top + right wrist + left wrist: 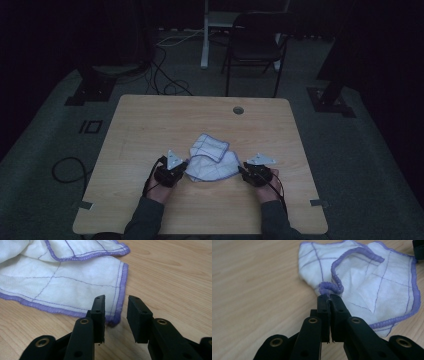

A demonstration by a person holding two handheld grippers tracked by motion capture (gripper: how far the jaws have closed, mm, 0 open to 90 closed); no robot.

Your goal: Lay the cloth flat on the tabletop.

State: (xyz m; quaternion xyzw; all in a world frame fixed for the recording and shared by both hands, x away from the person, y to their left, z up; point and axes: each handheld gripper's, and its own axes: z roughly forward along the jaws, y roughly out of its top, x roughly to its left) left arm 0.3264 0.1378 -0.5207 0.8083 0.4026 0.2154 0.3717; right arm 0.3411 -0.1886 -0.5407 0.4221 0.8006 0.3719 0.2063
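A white cloth [210, 160] with purple hem and thin purple grid lines lies crumpled near the middle of the table [150, 125], partly folded over itself, between the two grippers. The left gripper [329, 298] has its jaws closed tight on a bunched corner of the cloth; the hem curls into a small loop just past the tips. In the high view this gripper [184, 165] sits at the cloth's left edge. The right gripper [115, 305] stands with a clear gap between its jaws, and the cloth's near corner [115, 320] lies flat on the wood at the left jaw, seemingly just under it rather than pinched; contact is hard to judge there. In the high view that gripper [243, 167] is at the cloth's right edge. Bare wood surrounds the cloth on every side, with most room toward the far edge, where a round hole [238, 110] sits. A chair [255, 40] stands beyond the table.
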